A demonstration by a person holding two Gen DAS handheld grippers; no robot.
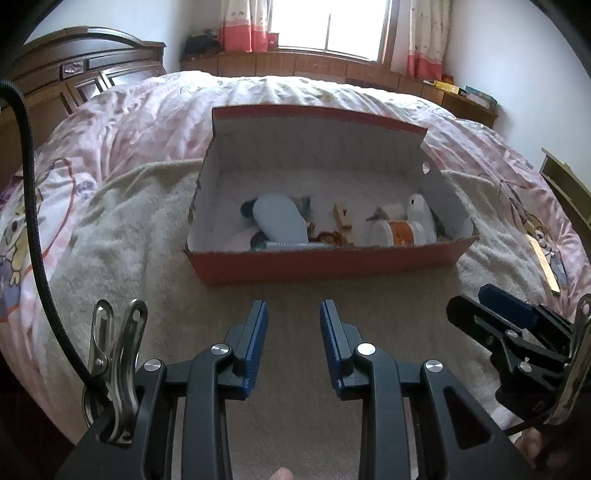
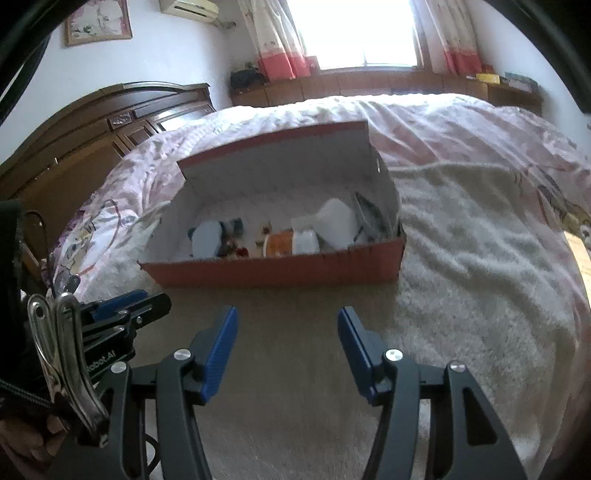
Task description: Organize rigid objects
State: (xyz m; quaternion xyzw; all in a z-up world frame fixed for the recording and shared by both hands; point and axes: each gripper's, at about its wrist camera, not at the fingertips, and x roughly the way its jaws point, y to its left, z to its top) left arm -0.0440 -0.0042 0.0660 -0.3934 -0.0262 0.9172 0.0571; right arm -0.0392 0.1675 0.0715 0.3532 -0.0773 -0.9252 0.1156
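Left tool (image 1: 293, 314): blue pads apart with a narrow gap, nothing between them, held over the cream blanket (image 1: 147, 229). Right tool (image 2: 287, 319): pads set wider, likewise empty, over the same blanket; it also shows at the right edge of the left view, as the left tool shows at the left edge of the right view. A steel clip (image 1: 114, 354) is fixed to the left tool's body, with a black cable (image 1: 33, 206) beside it; a like clip sits on the right tool. Box (image 1: 332, 264): red outside, white inside, lid standing open at the back, on the blanket straight ahead of both tools and apart from them. Contents, left to right in the left view: a pale blue bottle (image 1: 280, 218) lying on its side over darker small items; a wooden piece (image 1: 343, 221) near the middle; an orange-labelled white tub (image 1: 400, 232) on its side; a white bottle (image 1: 421, 212) against the right wall. Smaller items are too blurred to tell. Under the blanket is a bed (image 1: 155, 110) with a pink printed cover; a dark wooden headboard (image 1: 85, 70) stands at left; a window (image 1: 328, 26) with red-hemmed curtains lies beyond.
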